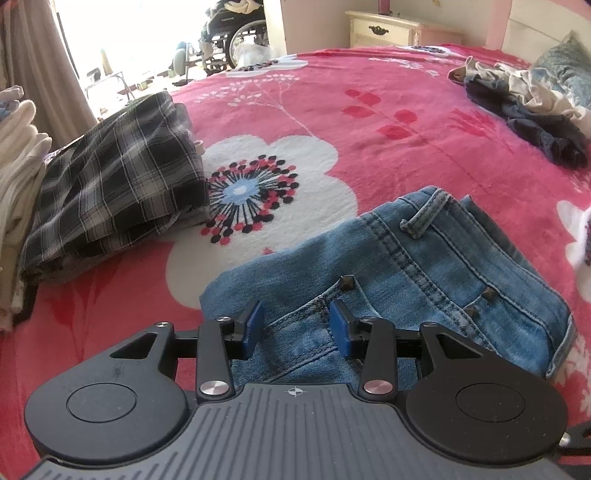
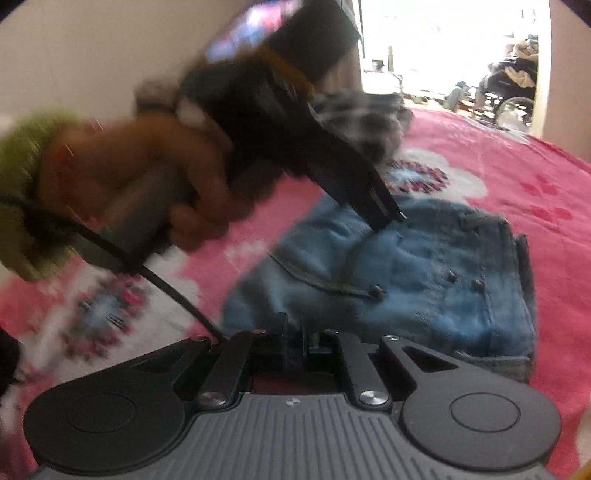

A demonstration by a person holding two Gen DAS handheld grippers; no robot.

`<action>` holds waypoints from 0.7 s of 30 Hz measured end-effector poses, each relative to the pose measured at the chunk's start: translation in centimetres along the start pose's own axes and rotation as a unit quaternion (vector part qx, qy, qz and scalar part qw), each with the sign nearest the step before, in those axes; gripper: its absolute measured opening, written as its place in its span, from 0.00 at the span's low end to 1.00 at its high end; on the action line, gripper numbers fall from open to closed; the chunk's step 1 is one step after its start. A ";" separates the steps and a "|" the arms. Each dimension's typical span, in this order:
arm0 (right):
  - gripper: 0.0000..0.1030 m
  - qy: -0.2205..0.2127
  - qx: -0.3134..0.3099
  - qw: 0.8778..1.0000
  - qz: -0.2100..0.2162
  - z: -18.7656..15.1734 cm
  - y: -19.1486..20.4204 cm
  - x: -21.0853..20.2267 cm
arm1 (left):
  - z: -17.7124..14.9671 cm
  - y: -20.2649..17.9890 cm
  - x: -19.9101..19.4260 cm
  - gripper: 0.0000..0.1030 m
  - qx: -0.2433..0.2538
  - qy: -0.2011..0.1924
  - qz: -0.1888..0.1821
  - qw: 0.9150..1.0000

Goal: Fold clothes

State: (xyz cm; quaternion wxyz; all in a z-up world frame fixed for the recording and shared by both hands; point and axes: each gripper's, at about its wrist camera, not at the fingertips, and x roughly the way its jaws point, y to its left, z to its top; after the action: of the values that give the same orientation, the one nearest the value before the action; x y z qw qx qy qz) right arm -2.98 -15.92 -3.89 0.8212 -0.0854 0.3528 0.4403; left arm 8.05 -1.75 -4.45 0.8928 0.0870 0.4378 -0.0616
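Note:
A folded pair of blue jeans (image 1: 424,280) lies on the pink flowered blanket (image 1: 369,129). My left gripper (image 1: 297,325) hovers over the jeans' pocket seam, its blue pads (image 1: 255,325) apart and pressing on nothing. In the blurred right wrist view a hand in a green sleeve (image 2: 22,192) holds that left gripper (image 2: 391,218), tips down on the jeans (image 2: 443,288). My right gripper (image 2: 295,334) sits at the jeans' near edge, jaws nearly together. Blur hides whether any cloth is caught between them.
A folded dark plaid garment (image 1: 118,184) lies to the left, beside a stack of white clothes (image 1: 18,147). A heap of unfolded clothes (image 1: 524,99) sits far right near a pillow (image 1: 565,62). A nightstand (image 1: 384,29) and a wheelchair (image 1: 229,33) stand beyond the bed.

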 end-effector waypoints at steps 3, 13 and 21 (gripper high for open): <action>0.08 -0.016 -0.011 1.000 0.022 0.6 0.6 -0.3 | 0.0 0.0 0.1 0.40 0.000 -0.001 0.001 1.000; 0.05 0.034 -0.010 0.999 0.020 -1.6 1.3 2.9 | -0.3 -0.2 -0.2 0.41 0.005 -0.007 0.004 1.000; 0.15 -0.011 0.044 0.999 0.007 -1.6 0.4 0.1 | -1.2 2.1 -2.6 0.47 -0.035 -0.041 -0.029 0.998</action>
State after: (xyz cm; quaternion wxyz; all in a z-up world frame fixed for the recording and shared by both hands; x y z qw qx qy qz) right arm -4.06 -16.34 -5.13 0.8248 -0.0423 0.3635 0.4310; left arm 5.89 0.61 -2.89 0.9102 0.0409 0.4051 -0.0754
